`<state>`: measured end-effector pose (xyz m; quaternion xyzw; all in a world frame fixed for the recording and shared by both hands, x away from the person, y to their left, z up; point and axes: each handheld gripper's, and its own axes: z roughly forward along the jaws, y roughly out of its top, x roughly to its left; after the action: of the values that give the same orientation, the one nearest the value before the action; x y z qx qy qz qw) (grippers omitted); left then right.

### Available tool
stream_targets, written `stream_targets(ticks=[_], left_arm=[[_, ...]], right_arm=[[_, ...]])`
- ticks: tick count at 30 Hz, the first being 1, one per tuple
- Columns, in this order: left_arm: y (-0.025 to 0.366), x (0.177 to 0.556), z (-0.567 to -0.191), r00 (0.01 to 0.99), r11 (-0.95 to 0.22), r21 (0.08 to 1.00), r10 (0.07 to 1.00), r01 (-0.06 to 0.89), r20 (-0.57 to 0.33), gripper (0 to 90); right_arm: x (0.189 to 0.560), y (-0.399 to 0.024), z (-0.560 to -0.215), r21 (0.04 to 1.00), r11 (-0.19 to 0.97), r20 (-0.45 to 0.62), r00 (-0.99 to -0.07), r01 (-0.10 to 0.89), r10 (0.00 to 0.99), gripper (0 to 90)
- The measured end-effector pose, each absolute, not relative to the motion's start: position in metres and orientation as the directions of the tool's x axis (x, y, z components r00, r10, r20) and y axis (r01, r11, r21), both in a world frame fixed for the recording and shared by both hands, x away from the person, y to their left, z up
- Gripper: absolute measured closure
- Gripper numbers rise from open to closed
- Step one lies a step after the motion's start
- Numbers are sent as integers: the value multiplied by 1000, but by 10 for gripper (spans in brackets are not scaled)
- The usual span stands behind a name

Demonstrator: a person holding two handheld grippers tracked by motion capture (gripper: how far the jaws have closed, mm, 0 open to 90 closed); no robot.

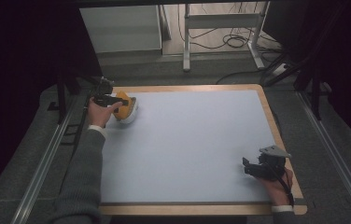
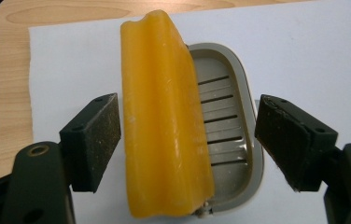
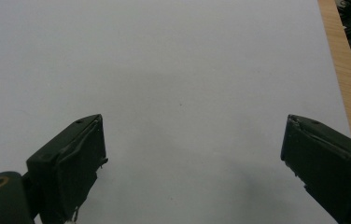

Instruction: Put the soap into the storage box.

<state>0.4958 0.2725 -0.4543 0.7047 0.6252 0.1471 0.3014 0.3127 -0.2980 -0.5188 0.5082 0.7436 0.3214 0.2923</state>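
Dark floor with cables and metal table legs lies beyond a wooden table (image 1: 276, 126), most of which is covered by a pale blue-white mat (image 1: 192, 144).

At the upper left of the high view, near the mat's far left corner, a yellow-orange bar of soap (image 1: 122, 105) sits in a grey slotted soap dish (image 1: 132, 113). In the left gripper view the bar (image 2: 164, 126) stands on its long edge, tilted against the left side of the dish (image 2: 229, 135); its long axis runs from the bottom of that frame toward the top, leaning slightly left, along the dish's own length. The dish's drain slots show bare to the right of the bar.

The left gripper (image 1: 117, 101), held in the person's left hand (image 1: 100, 113), is spread wide around both soap and dish. Its left pad is just beside the bar's flank with a thin gap, its right pad just outside the dish's rim; neither grips anything.

At the lower right of the high view, the right gripper (image 1: 248, 166) rests in the right hand (image 1: 276, 184) near the mat's right edge. In the right gripper view its jaws stand wide apart over bare mat (image 3: 187, 93), holding nothing.
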Motion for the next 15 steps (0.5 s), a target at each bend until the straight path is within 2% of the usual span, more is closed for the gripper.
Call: stream_targets(ticks=[7, 15], left_arm=[[275, 480, -448, 204, -55, 636, 965, 770, -164, 231], [273, 451, -440, 289, -104, 671, 942, 734, -170, 228]], right_arm=[[311, -297, -518, 776, 277, -107, -314, 566, 943, 66], [311, -298, -518, 776, 275, -106, -313, 567, 944, 66]])
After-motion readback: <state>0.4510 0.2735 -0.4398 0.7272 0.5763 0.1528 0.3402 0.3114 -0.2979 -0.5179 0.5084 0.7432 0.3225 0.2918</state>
